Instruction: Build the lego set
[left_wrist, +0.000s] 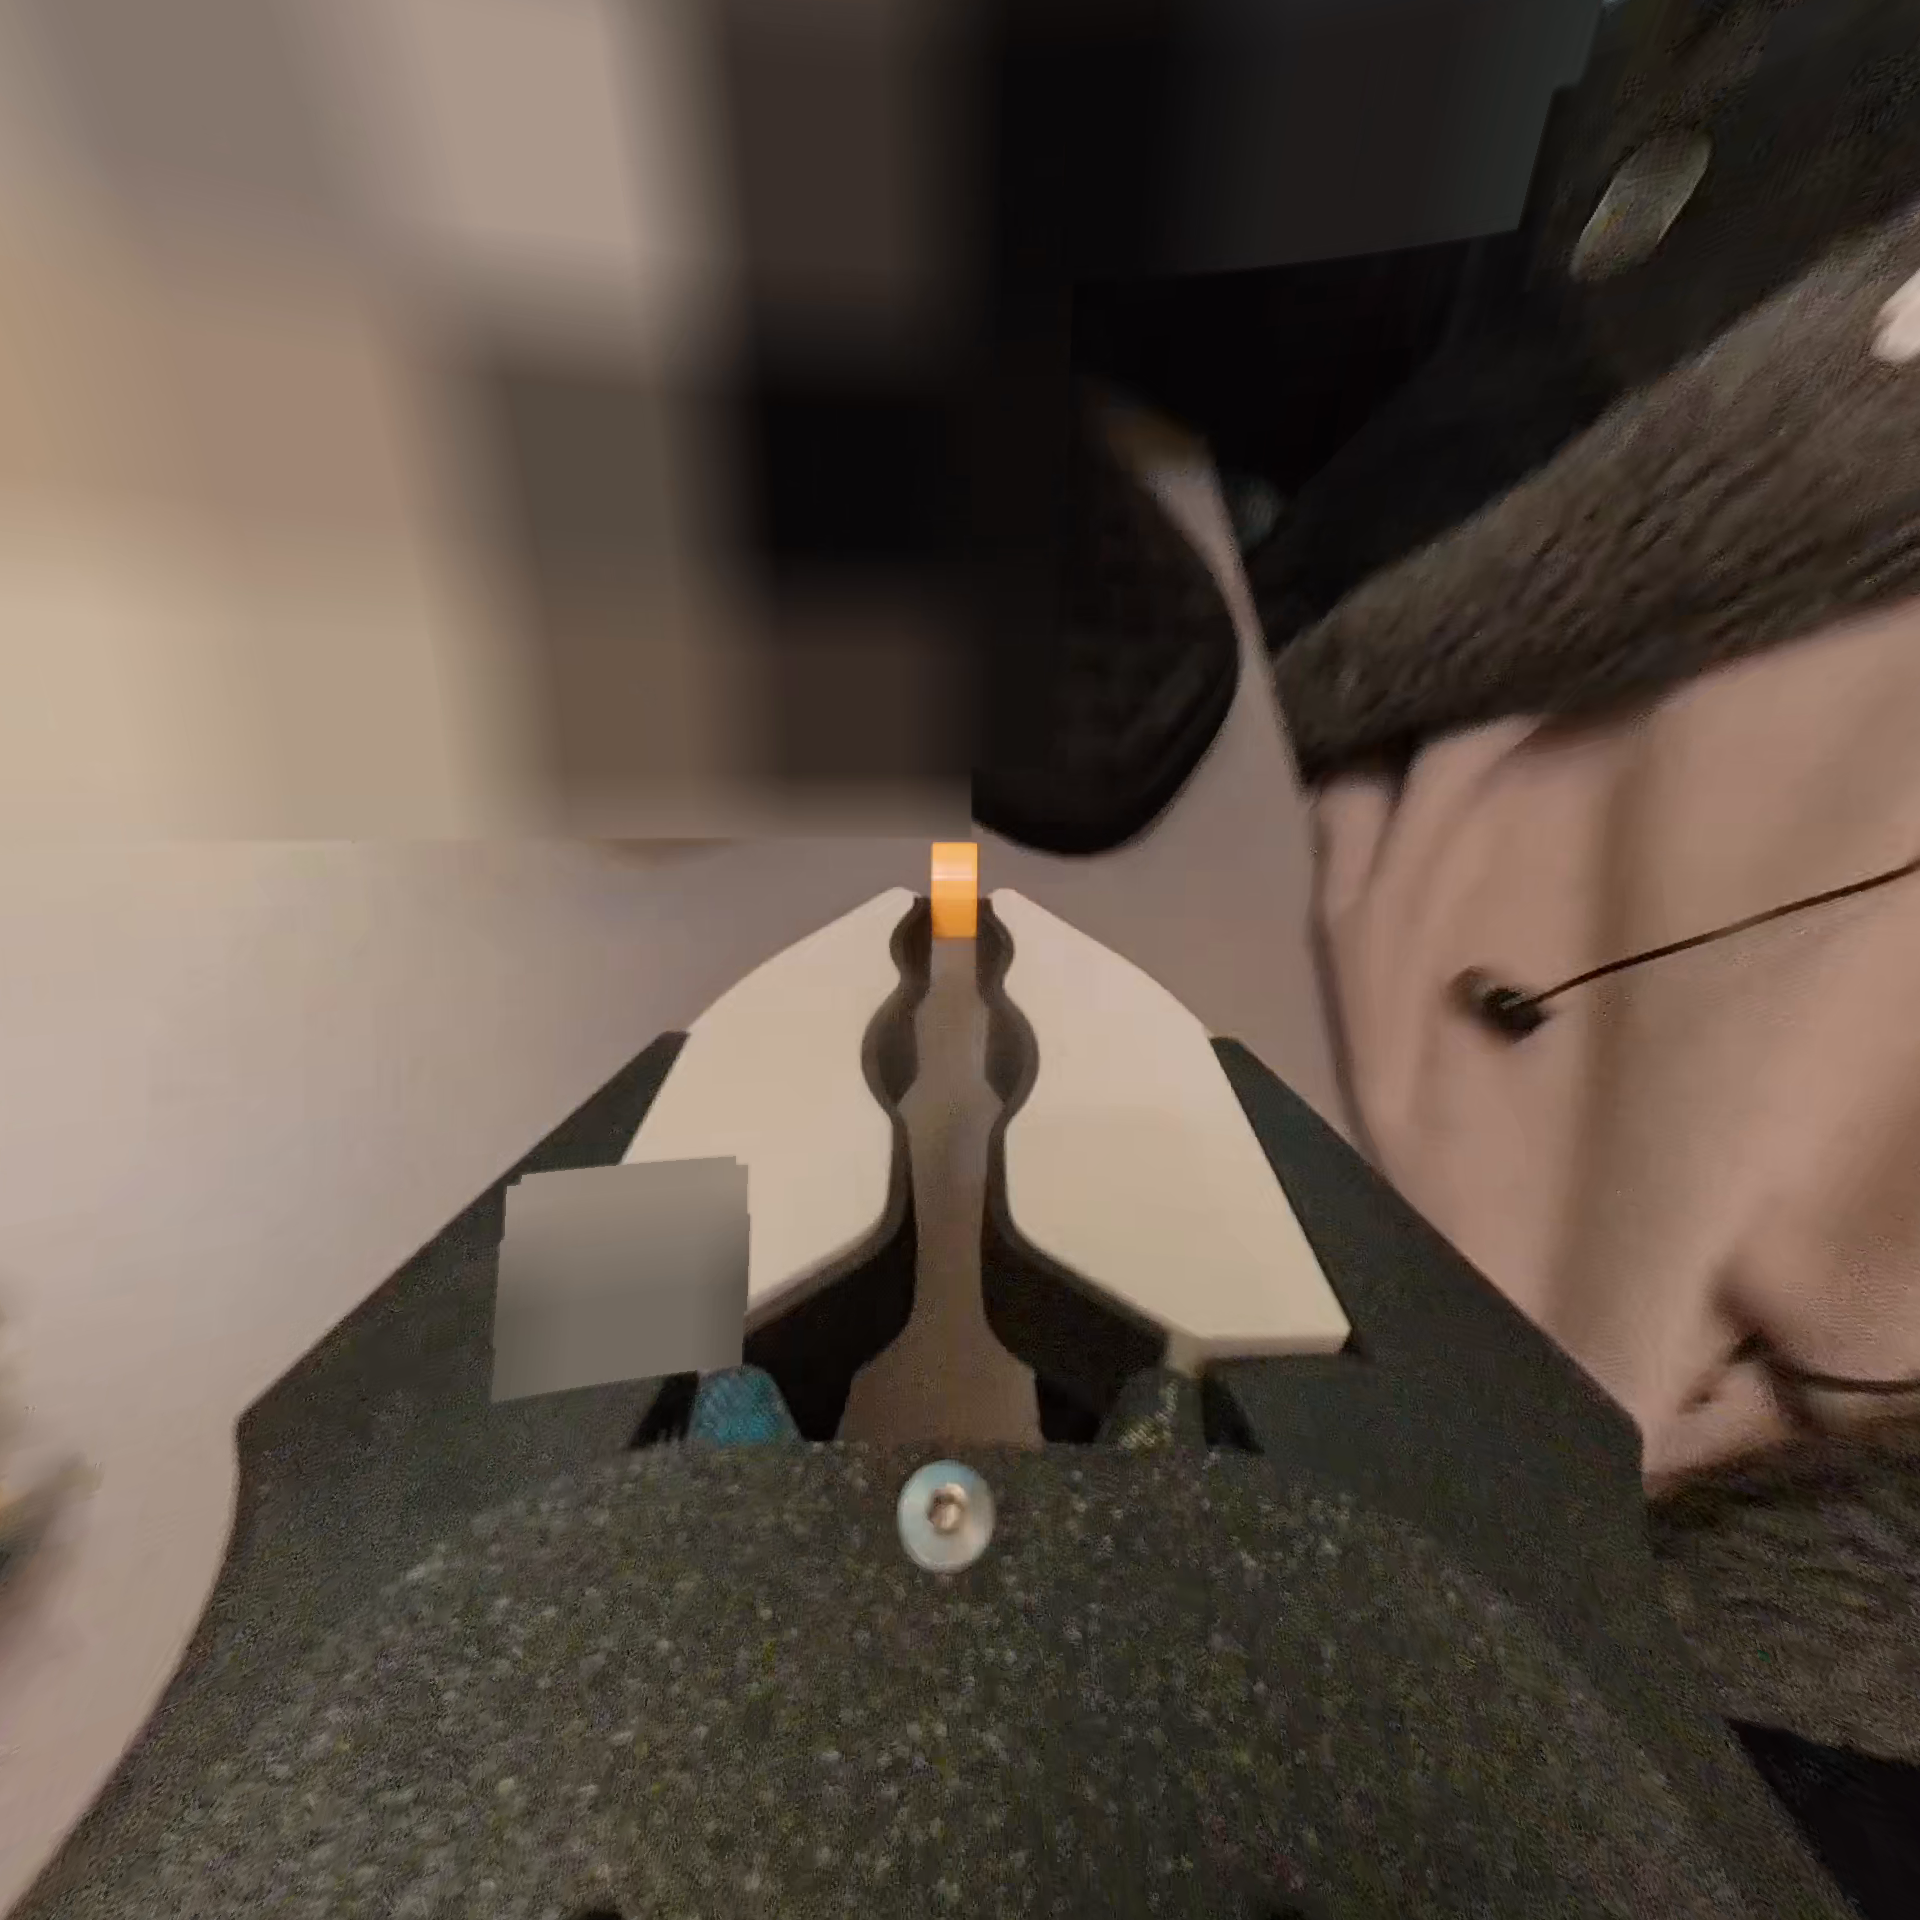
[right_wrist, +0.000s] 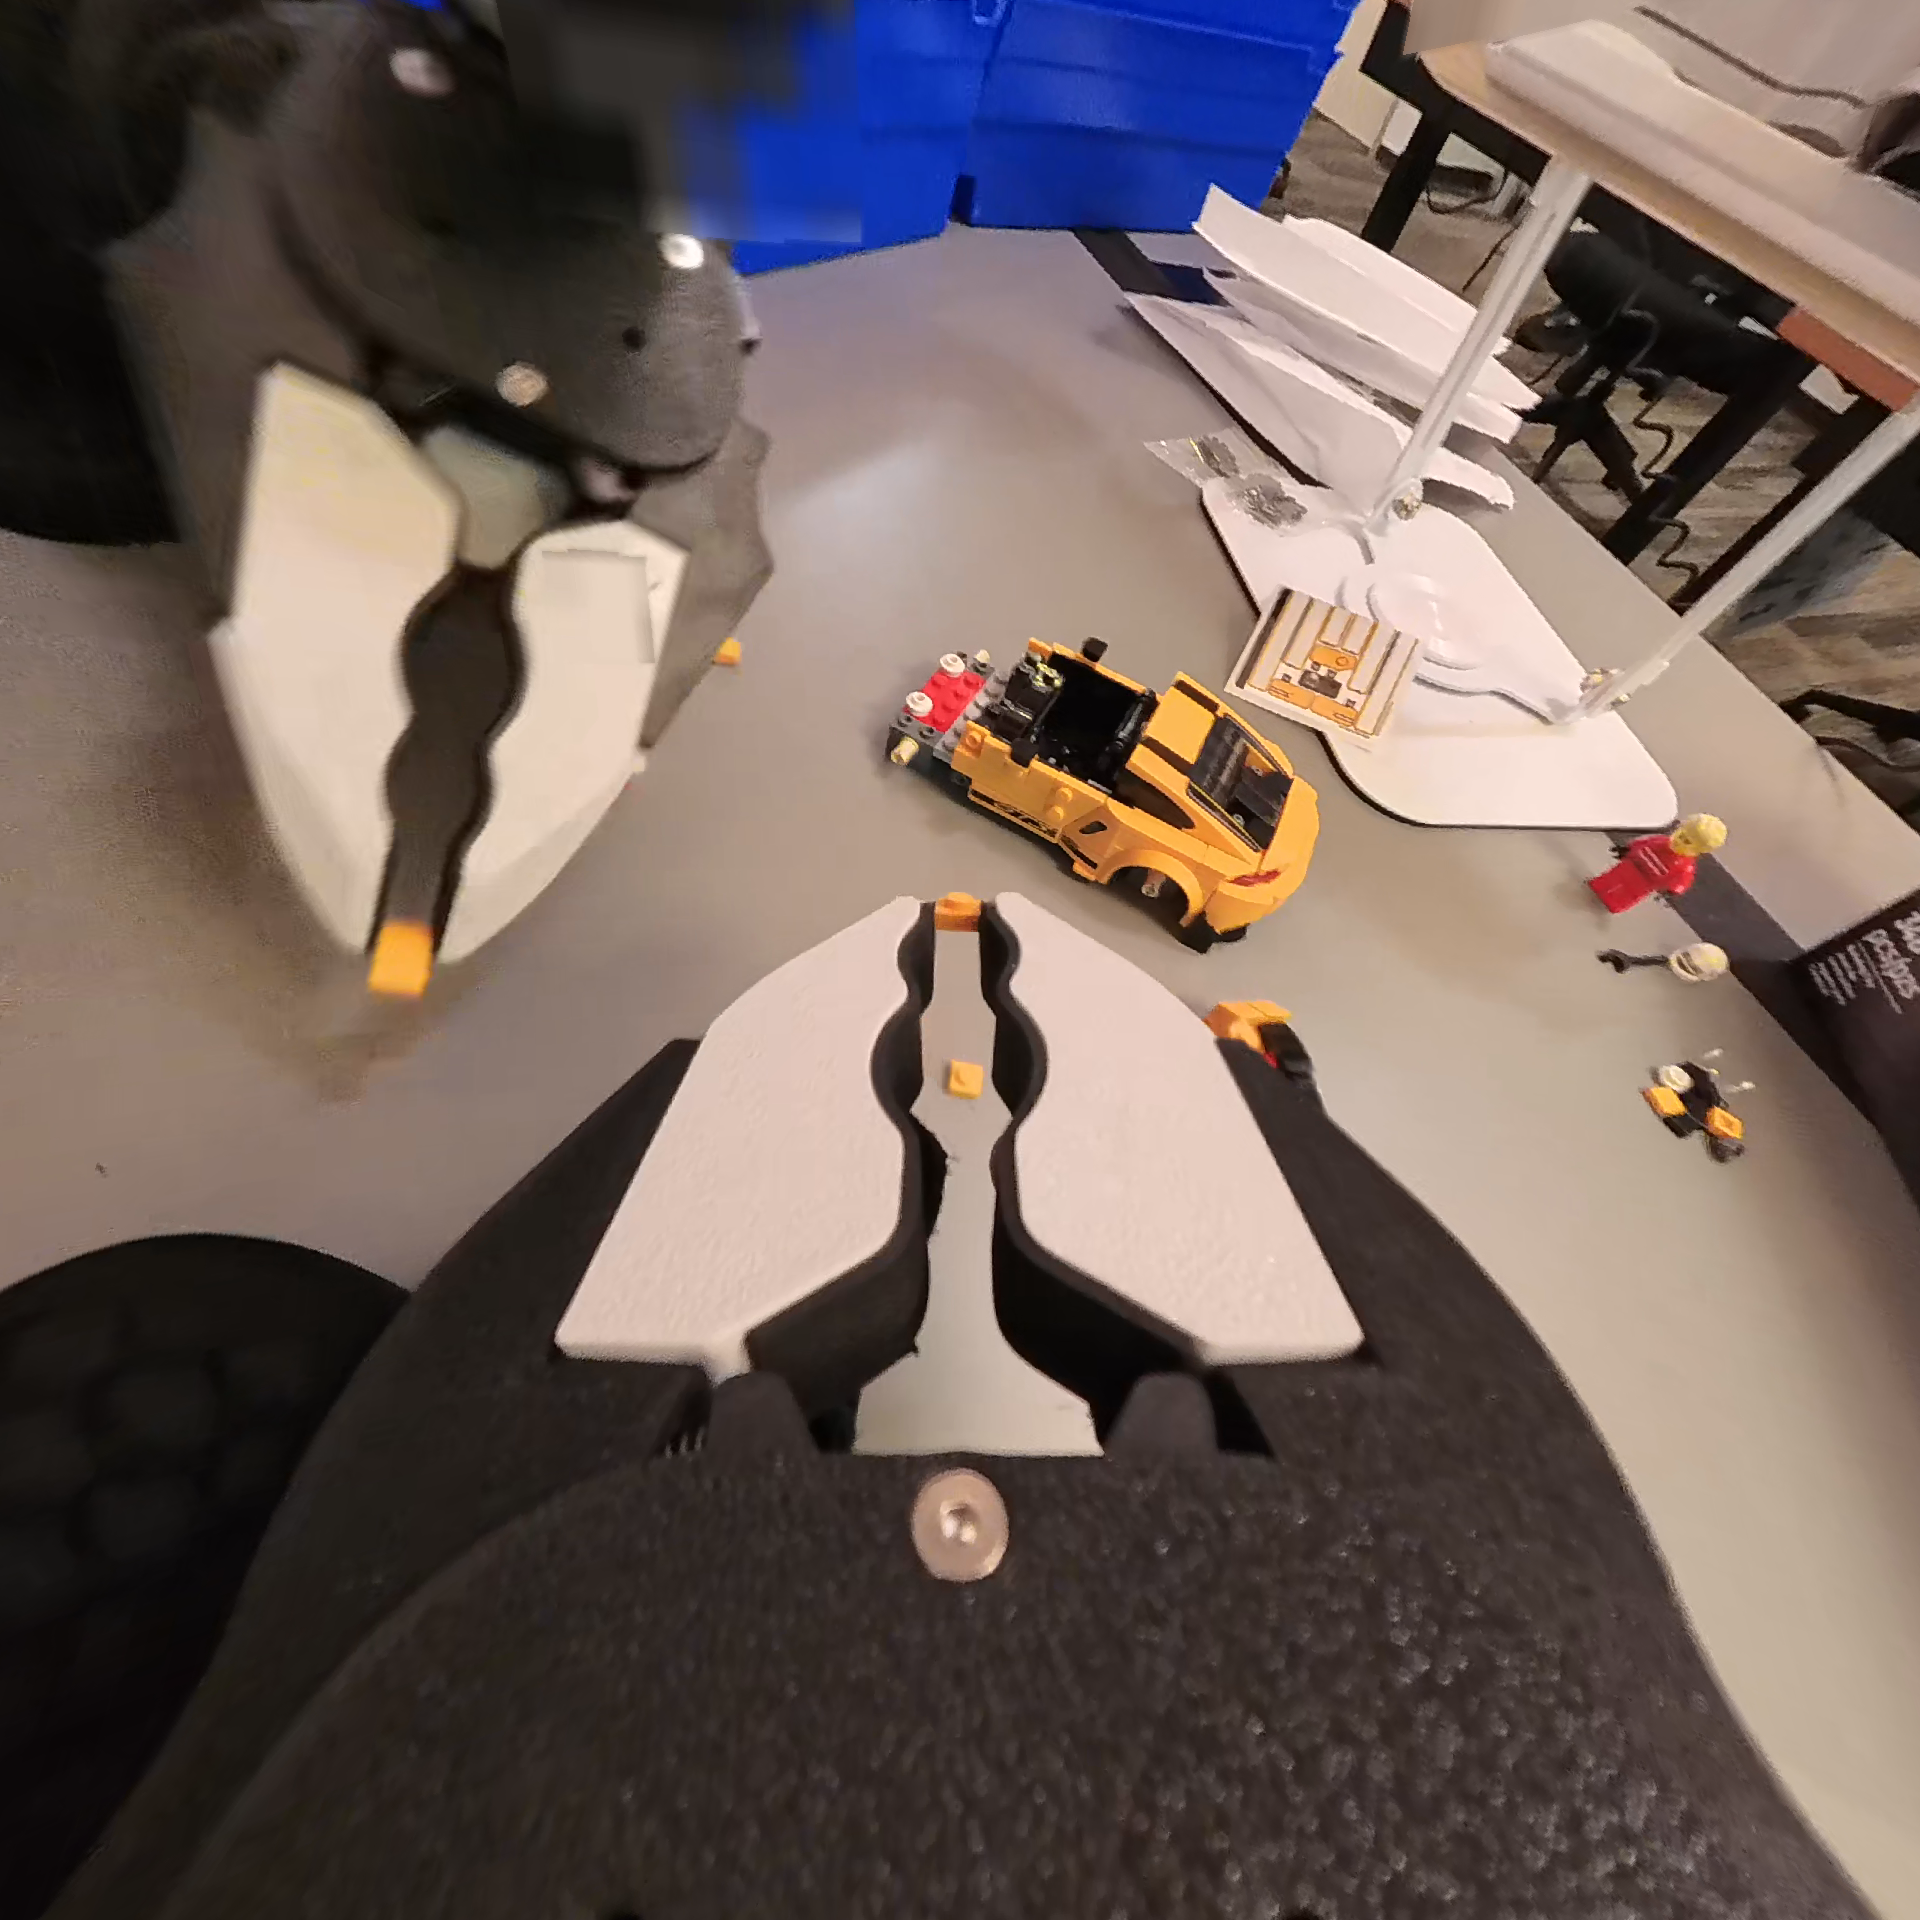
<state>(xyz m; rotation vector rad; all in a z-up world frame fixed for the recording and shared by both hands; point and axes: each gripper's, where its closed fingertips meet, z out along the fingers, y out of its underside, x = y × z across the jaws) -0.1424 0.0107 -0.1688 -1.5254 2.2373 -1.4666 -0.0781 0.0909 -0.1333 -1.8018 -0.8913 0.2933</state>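
My left gripper (left_wrist: 954, 902) is shut on a small orange lego piece (left_wrist: 954, 889) and points up, off the table, toward a person's clothing. In the right wrist view the left gripper (right_wrist: 400, 951) hangs above the grey table at the left with the orange piece (right_wrist: 400, 958) at its tips. My right gripper (right_wrist: 958, 906) is shut on another small orange piece (right_wrist: 957, 911), above the table. The part-built yellow lego car (right_wrist: 1117, 784) stands on the table just beyond and right of my right gripper. A tiny orange tile (right_wrist: 965, 1077) lies under my right gripper.
Loose orange and black pieces (right_wrist: 1252, 1023) (right_wrist: 1694, 1107) lie to the right, with a red minifigure (right_wrist: 1652, 862) and a white helmet (right_wrist: 1694, 961). A white stand base (right_wrist: 1507, 758) bears a sticker sheet (right_wrist: 1320, 660). Blue bins (right_wrist: 1039, 114) stand at the back. A small orange piece (right_wrist: 727, 651) lies behind the left gripper.
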